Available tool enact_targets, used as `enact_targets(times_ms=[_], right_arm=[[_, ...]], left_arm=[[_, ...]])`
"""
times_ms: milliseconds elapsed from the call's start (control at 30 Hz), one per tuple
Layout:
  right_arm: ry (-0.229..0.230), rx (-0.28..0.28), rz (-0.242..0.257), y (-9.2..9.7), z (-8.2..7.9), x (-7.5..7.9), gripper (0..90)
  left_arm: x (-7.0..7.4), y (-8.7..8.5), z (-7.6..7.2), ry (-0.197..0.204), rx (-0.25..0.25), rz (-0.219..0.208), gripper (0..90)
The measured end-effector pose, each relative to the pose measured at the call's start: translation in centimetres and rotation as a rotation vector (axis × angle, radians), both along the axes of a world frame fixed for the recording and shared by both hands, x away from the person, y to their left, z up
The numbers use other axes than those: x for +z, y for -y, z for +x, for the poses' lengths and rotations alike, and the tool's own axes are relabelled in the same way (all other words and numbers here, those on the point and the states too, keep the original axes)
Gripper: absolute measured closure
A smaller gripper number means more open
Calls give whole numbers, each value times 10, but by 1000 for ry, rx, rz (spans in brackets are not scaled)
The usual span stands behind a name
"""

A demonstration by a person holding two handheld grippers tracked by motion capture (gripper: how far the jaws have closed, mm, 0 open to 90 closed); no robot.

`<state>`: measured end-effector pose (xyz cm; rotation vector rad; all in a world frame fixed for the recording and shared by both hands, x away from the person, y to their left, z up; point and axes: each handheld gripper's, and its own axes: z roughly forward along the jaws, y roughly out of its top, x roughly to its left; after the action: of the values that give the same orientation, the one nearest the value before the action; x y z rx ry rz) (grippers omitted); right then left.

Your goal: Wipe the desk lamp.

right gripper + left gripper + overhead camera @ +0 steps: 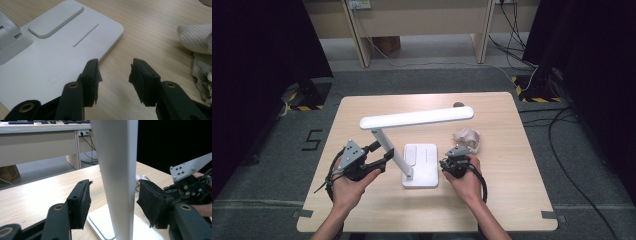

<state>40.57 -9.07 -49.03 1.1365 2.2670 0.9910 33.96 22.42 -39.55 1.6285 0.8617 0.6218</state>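
A white desk lamp (412, 150) stands near the middle of a light wooden table (362, 210), its flat base (427, 172) toward the person and its long head (417, 118) stretching across above it. From the high view, the left gripper (381, 152) reaches in from the left toward the lamp's slanted arm (389, 150); the right gripper (458, 159) sits just right of the base, with a crumpled paper towel (468, 137) close beyond it.

The left gripper view makes the relation clearer: the white arm (117, 182) rises between the two black jaws, which are spread wide on either side of it. A gap shows between each pad and the arm, so nothing is clamped. The other gripper (190, 187) and part of a hand appear at the right edge.

The right gripper view looks down on the base (50, 57), showing a raised textured pad (56, 18), a thin slot and a faint round power mark. Its jaws are parted with bare tabletop between them, holding nothing; the left jaw lies over the base's edge. The paper towel (197, 37) lies at the right.
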Motion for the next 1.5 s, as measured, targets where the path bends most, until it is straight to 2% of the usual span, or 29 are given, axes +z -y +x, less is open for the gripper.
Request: enact_targets(times_ms=[400, 867, 1133, 1500], right_arm=[[9, -17, 37, 28, -8, 6, 552], [12, -71, 47, 57, -24, 4, 518], [21, -99, 46, 73, -33, 4, 499], [20, -151, 43, 95, -43, 1, 495]], left_arm=[[-14, -16, -11, 7, 7, 50, 380], [-38, -32, -18, -26, 21, 79, 369], [-57, -48, -16, -57, 55, 94, 370], [-78, -64, -9, -80, 95, 112, 371]])
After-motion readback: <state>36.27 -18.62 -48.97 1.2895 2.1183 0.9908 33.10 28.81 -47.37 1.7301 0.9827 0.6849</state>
